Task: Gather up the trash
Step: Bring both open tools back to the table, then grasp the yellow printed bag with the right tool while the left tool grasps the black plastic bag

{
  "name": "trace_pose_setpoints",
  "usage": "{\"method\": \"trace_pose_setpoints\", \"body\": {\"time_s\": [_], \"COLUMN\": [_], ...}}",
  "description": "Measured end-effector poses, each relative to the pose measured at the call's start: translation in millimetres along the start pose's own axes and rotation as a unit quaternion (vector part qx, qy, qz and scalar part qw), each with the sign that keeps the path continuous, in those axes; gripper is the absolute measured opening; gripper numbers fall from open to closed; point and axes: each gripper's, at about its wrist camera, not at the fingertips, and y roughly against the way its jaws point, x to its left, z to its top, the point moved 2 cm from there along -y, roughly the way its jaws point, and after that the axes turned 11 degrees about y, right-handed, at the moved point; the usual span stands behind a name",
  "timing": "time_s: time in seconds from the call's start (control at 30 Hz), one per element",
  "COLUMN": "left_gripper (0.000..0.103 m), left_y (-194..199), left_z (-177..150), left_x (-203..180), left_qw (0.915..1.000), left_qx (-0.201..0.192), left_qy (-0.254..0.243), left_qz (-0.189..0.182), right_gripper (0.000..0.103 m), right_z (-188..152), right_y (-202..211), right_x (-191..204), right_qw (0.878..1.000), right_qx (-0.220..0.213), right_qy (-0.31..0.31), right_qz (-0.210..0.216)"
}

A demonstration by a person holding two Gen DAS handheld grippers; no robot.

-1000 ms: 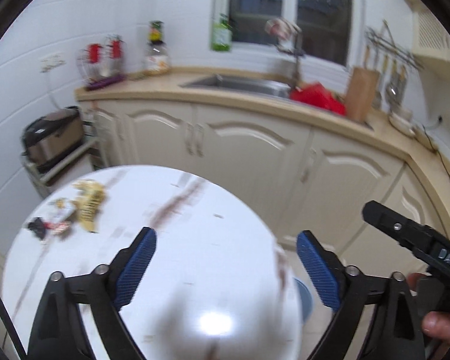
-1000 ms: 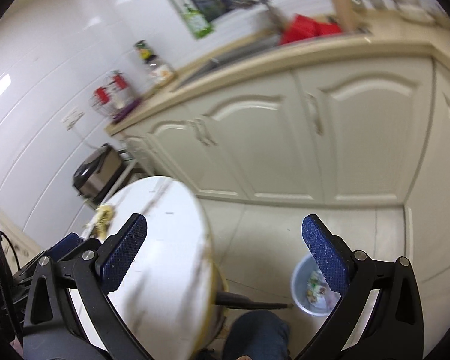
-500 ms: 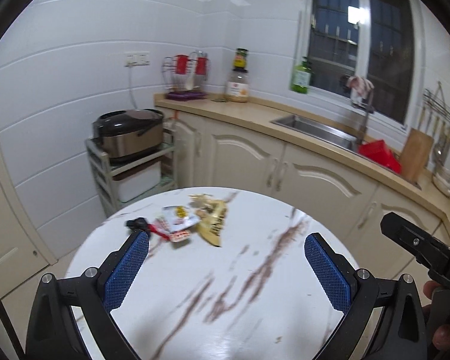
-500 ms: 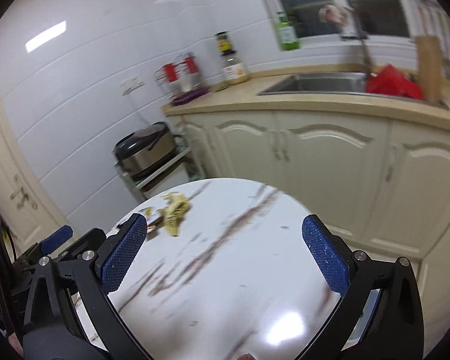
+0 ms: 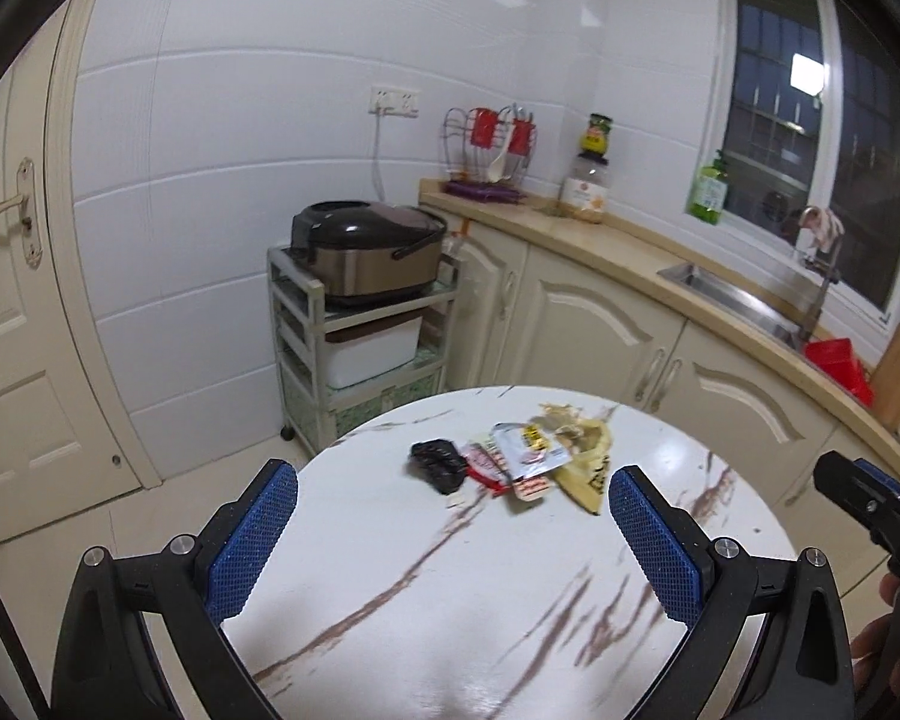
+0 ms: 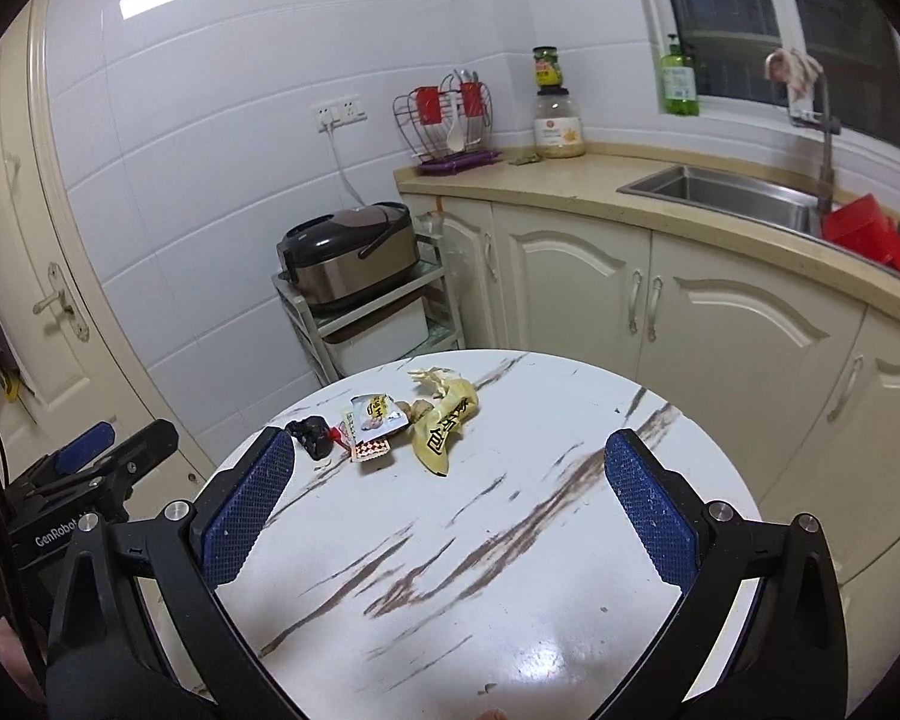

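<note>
A round white table [image 5: 450, 630] with brown marble streaks fills the lower part of both wrist views, set in a kitchen with cream cabinets [image 6: 720, 324], a beige countertop [image 6: 540, 186] and a steel sink [image 6: 726, 192] under the window. Both grippers are held level above the near side of the table, pointing across it toward the tiled wall. The left gripper [image 5: 453, 531] has its blue-padded fingers spread wide with nothing between them, and the right gripper [image 6: 450, 507] is spread just as wide and also empty. The right tool's black body shows at the right edge of the left view, and the left tool at the left edge of the right view, so the two sit side by side. The trash lies in a small cluster on the far part of the table, well ahead of both sets of fingertips and touching neither: a yellow wrapper [image 6: 444, 420], a white printed packet [image 6: 375, 411] overlapping a red-and-white wrapper [image 5: 489, 468], and a crumpled black scrap [image 5: 438, 465] at the left end. Against the wall a rice cooker [image 5: 366, 252] sits on a small shelf cart [image 5: 360, 354].
</note>
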Motion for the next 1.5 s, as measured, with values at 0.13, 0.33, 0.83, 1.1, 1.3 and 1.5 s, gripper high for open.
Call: {"method": "trace_pose_setpoints", "body": {"time_s": [0.13,0.33,0.83,1.1,1.3,1.5], "left_gripper": [0.102,0.102,0.102,0.075,0.033,0.028], "left_y": [-28,-88,-263,-313,-325,-317], "left_z": [6,21,51,45,50,45], "left_x": [8,15,-4,-2,-4,8], "left_qw": [0.9996,0.9977,0.9901,0.9869,0.9868,0.9871], "left_qx": [0.024,0.058,0.122,0.154,0.160,0.158], "left_qy": [0.003,0.004,-0.021,-0.021,-0.022,-0.013], "left_qz": [0.017,0.034,0.066,0.042,0.002,-0.024], "right_gripper": [0.103,0.103,0.080,0.057,0.030,0.028], "right_z": [-1,-11,-15,-21,-24,-37], "right_y": [-27,-82,-227,-258,-249,-229], "right_x": [3,-2,-16,-10,-1,-15], "right_qw": [1.000,0.997,0.986,0.982,0.983,0.983], "right_qx": [0.022,0.074,0.164,0.181,0.172,0.166], "right_qy": [0.003,-0.001,-0.039,-0.040,-0.022,-0.036], "right_qz": [0.002,-0.001,0.009,0.042,0.065,0.069]}}
